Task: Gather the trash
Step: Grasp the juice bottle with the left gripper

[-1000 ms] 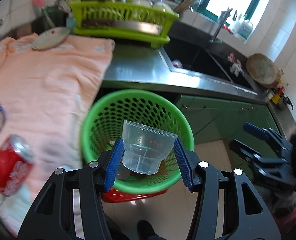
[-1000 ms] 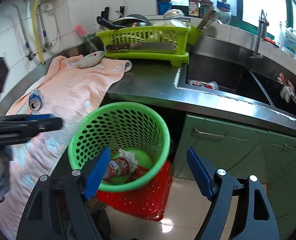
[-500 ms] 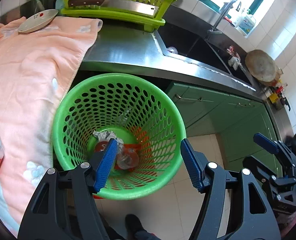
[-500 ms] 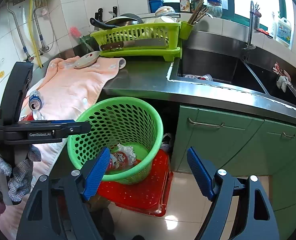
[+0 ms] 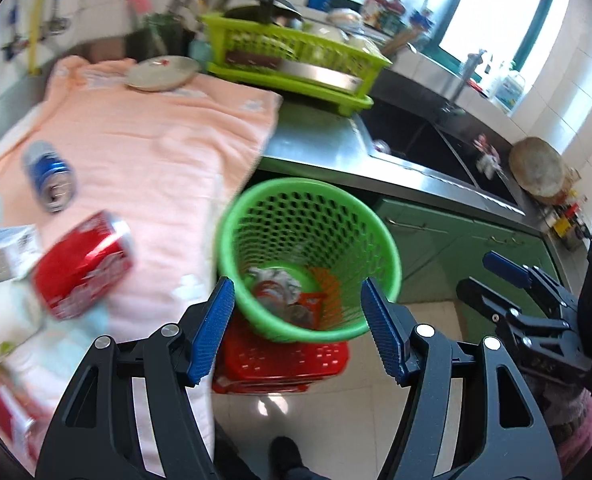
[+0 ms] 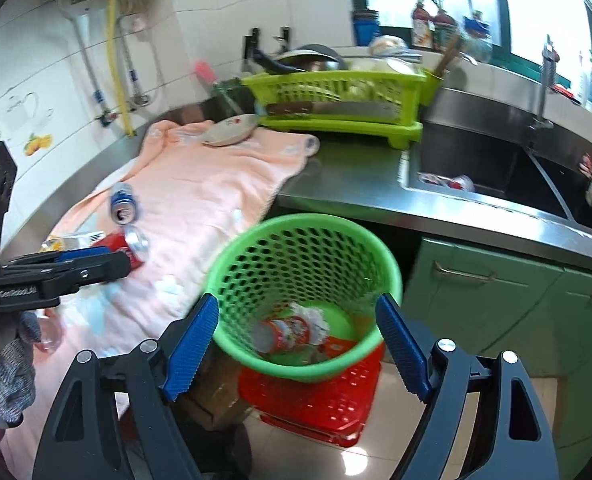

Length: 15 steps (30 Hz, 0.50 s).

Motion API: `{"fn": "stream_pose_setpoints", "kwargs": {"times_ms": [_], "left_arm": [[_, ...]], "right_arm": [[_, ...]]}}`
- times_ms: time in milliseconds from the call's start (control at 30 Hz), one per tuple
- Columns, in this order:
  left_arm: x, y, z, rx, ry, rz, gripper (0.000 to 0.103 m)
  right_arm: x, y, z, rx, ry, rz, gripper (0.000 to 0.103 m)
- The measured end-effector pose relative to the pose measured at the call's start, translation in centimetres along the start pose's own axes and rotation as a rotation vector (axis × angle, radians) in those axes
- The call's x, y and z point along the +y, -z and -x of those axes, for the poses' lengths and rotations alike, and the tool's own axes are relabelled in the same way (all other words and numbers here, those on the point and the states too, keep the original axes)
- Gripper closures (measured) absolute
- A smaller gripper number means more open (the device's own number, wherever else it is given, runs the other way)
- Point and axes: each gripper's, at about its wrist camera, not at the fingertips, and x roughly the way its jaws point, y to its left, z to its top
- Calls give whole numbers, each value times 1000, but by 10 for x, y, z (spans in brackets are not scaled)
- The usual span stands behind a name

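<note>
Left gripper (image 5: 296, 328): jaws apart, nothing held. Right gripper (image 6: 296, 346): jaws opening, nothing between them. Some trash already lies in the green bin (image 5: 310, 258). Still to be collected from the towel (image 5: 147, 148): red can (image 5: 81, 264), blue can (image 5: 49, 176), cartons at the left edge. Path from towel to bin is unobstructed; dish rack (image 5: 291, 56) is well behind.

The green basket (image 5: 310, 256) stands open-mouthed at 12 o'clock of the left claw (image 5: 296, 330), nothing over its rim. At 9 o'clock the bench towel (image 5: 143, 160) carries a red can (image 5: 81, 264) and a blue can (image 5: 49, 182), with bare cloth between them and the dish rack (image 5: 291, 60).
</note>
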Motion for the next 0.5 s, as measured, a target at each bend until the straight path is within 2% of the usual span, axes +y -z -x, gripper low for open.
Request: {"fn": "stream_pose_setpoints", "kwargs": {"times_ms": [167,233,433,500], "left_arm": [[40,15,42,-38,-111,82,38],[58,21,58,-55,-189,129,38],[126,46,100,-90,-427,361,34],[145,54,108,-89,-472,431,29]], "right_arm": [[39,-3,-7,-1,-68,47,25],[51,-4,-11,3,-94,63,25],[87,-6,-19,10,-165,111,25],[98,-5,-21,14,-186,126,25]]}}
